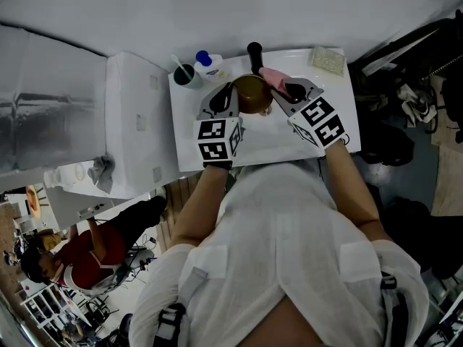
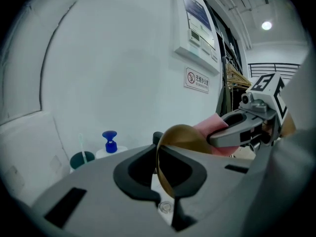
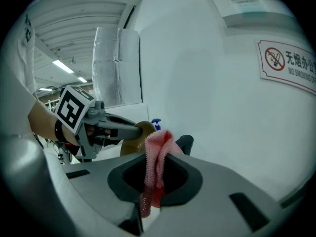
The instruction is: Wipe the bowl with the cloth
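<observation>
Standing at the far left of the white tabletop, a dark round cup holds a thin pale stick that leans out at eleven o'clock. Just beside it, at its two o'clock, is a white bottle with a blue pump cap.

The bowl is a smooth, glossy golden-brown one with a thin rim. It sits between the two tools near the tabletop's far edge, at four o'clock of the cup. In the left gripper view it is tipped on edge, its rounded outside turned toward three o'clock.

The left tongs are pressed together on the bowl's rim, at the bowl's nine o'clock in the head view. The right tongs pinch the cloth, a pink knitted fabric with a nubbly weave, folded into a narrow bunch that sticks out past the tips. It meets the bowl at about two o'clock; whether it presses on the surface is hard to tell.

A black rounded object stands at the bowl's twelve o'clock. A pale, coarse rectangular pad lies well apart at two o'clock.
</observation>
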Demonstrator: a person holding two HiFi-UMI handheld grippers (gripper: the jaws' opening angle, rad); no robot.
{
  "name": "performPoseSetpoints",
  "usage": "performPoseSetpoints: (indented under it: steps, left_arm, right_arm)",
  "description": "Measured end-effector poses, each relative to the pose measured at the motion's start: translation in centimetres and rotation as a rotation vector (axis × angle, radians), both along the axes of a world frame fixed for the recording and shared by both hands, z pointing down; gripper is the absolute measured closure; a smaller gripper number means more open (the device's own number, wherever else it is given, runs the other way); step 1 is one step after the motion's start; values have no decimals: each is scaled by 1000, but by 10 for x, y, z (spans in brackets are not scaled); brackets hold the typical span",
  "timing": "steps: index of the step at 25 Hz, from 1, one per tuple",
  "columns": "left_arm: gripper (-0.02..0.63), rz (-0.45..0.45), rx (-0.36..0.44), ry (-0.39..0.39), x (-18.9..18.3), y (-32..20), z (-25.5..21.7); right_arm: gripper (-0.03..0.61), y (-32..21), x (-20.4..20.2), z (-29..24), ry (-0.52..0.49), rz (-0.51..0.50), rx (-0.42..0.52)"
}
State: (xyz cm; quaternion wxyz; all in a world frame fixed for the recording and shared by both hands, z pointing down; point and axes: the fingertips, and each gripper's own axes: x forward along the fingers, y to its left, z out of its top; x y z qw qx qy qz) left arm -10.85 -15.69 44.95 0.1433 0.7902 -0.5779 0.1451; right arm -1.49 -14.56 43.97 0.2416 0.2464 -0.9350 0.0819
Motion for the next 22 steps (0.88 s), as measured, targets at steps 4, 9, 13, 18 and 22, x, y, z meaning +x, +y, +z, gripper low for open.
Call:
performPoseSetpoints:
  steps: [4, 9, 13, 18, 22]
  left_arm:
    - [589, -28, -31, 84, -3, -1, 5]
    - [595, -121, -140, 361, -14, -1, 22]
    - [595, -155, -174, 420, -19, -3, 26]
    - [596, -212, -223, 561, -22, -5, 30]
    - [595, -220, -224, 575, -23, -7, 26]
  right_arm:
    - [535, -1, 0, -1, -32, 10, -28]
    - [538, 0, 0, -10, -177, 20, -115]
    - [538, 6, -4, -9, -186, -4, -121]
    - [538, 15, -10, -2, -182, -34, -139]
    - [538, 21, -11, 3, -183, -54, -158]
